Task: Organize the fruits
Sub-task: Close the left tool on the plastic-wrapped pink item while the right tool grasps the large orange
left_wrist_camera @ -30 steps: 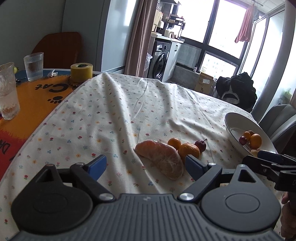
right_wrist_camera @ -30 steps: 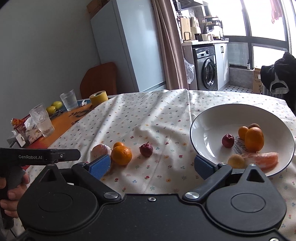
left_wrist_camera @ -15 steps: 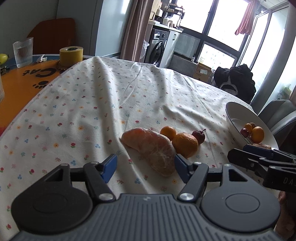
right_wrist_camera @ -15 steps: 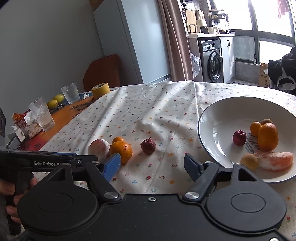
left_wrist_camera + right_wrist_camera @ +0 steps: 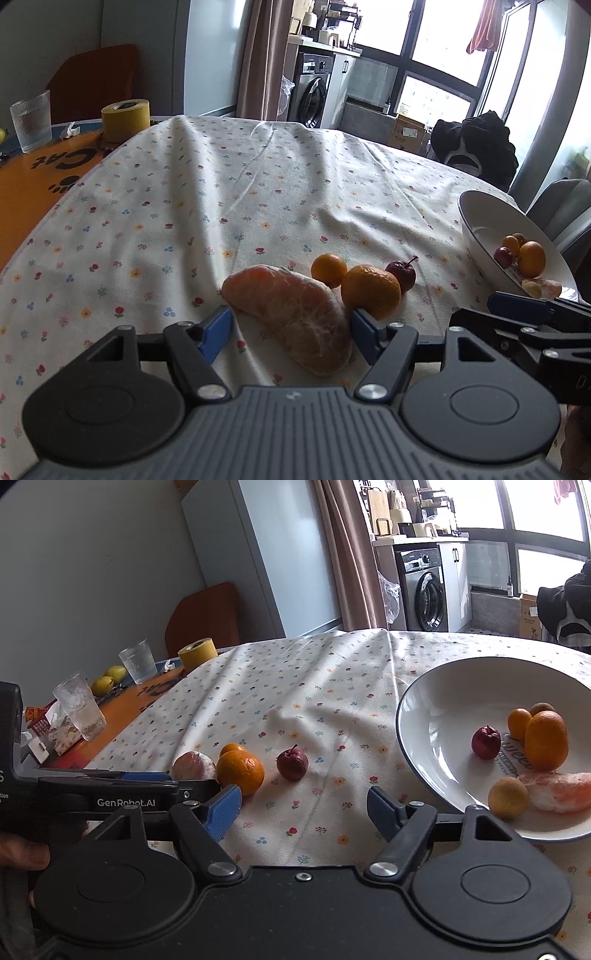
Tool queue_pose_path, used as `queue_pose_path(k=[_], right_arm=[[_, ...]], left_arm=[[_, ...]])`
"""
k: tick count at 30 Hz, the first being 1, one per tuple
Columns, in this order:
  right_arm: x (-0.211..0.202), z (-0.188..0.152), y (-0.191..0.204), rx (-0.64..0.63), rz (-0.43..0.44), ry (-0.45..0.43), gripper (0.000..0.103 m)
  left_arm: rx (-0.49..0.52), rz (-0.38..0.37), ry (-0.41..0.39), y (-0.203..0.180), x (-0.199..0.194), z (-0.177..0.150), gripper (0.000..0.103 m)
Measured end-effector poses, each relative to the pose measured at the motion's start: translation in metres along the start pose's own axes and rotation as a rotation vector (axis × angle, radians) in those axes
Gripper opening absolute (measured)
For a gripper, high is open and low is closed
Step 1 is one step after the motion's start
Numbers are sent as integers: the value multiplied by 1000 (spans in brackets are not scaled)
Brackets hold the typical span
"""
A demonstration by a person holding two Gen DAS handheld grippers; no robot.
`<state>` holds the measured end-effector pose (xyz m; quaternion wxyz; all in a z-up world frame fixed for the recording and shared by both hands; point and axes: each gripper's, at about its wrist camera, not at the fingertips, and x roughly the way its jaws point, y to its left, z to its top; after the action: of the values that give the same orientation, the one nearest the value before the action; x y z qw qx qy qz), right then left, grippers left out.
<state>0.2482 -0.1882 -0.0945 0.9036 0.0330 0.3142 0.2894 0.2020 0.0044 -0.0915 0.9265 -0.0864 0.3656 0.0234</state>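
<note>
Both claws spread, left claw [image 5: 290, 328] around peeled segment [image 5: 295, 314], its near end hidden behind the body.

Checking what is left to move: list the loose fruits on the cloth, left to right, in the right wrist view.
peeled orange piece → small orange → mandarin → small red fruit

Bare tablecloth [image 5: 314, 812] between fruit and bowl [image 5: 417, 709], mandarin [image 5: 370, 291] crowding peeled segment [image 5: 295, 314]
</note>
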Motion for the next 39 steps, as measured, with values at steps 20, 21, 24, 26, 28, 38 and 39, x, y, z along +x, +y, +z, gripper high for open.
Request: queue_pose_path(k=[20, 21, 24, 26, 28, 38, 39], right_arm=[[24, 14, 30, -100, 72, 48, 56], [26, 14, 34, -108, 80, 52, 56], [31, 15, 42, -123, 100, 66, 55], [35, 16, 45, -117, 120, 77, 54], [39, 17, 47, -122, 128, 87, 49], [39, 11, 45, -116, 107, 97, 34], [37, 11, 43, -113, 100, 95, 34]], left_arm=[[-76, 55, -8, 48, -26, -9, 66], [-78, 56, -9, 50, -27, -9, 66], [-92, 53, -12, 59, -30, -9, 65], [-105, 61, -14, 64, -32, -9, 65], [-115, 68, -14, 68, -35, -10, 65], [-90, 24, -51, 58, -37, -6, 64], [-87, 17, -49, 56, -35, -6, 63]])
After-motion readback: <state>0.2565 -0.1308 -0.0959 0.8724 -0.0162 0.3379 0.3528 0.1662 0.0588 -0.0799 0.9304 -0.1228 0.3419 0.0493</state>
